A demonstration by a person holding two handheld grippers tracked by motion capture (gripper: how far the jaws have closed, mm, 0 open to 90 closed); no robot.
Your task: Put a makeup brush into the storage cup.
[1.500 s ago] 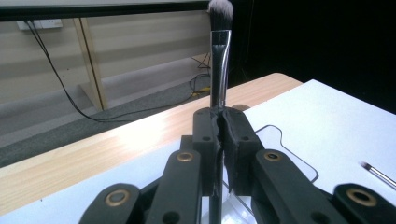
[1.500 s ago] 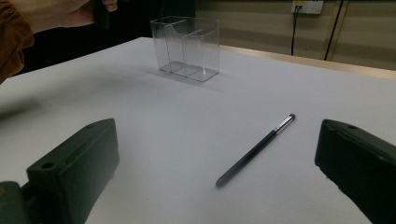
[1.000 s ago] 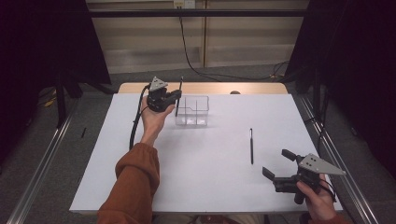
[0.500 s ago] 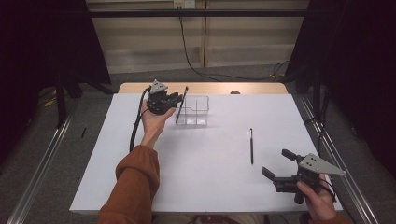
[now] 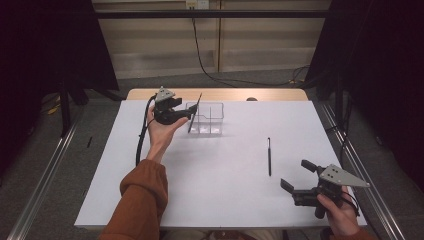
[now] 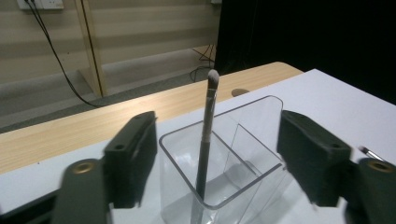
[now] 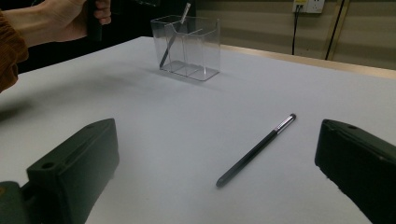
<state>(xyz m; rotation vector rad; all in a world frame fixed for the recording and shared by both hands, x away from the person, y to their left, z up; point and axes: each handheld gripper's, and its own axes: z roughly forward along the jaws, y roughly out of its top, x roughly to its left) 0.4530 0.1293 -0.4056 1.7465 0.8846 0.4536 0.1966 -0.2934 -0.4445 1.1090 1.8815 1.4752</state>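
Note:
A clear two-part box stands at the far middle of the white table. A thin dark makeup brush leans in its left part, bristles up. My left gripper is just left of the box; its jaws have just been opening. In the left gripper view the brush stands free in the box between the open jaws, untouched. A second dark brush lies flat on the table. My right gripper rests open near the front right, with that brush ahead of its jaws.
A strip of bare wooden tabletop shows behind the white cover. Cables run across the floor beyond. Metal rails flank the table. The left gripper's cable hangs beside the forearm in the orange sleeve.
The left gripper's jaws have opened and let go of the brush, which has tipped from upright over the box to leaning inside it. The right gripper has not moved.

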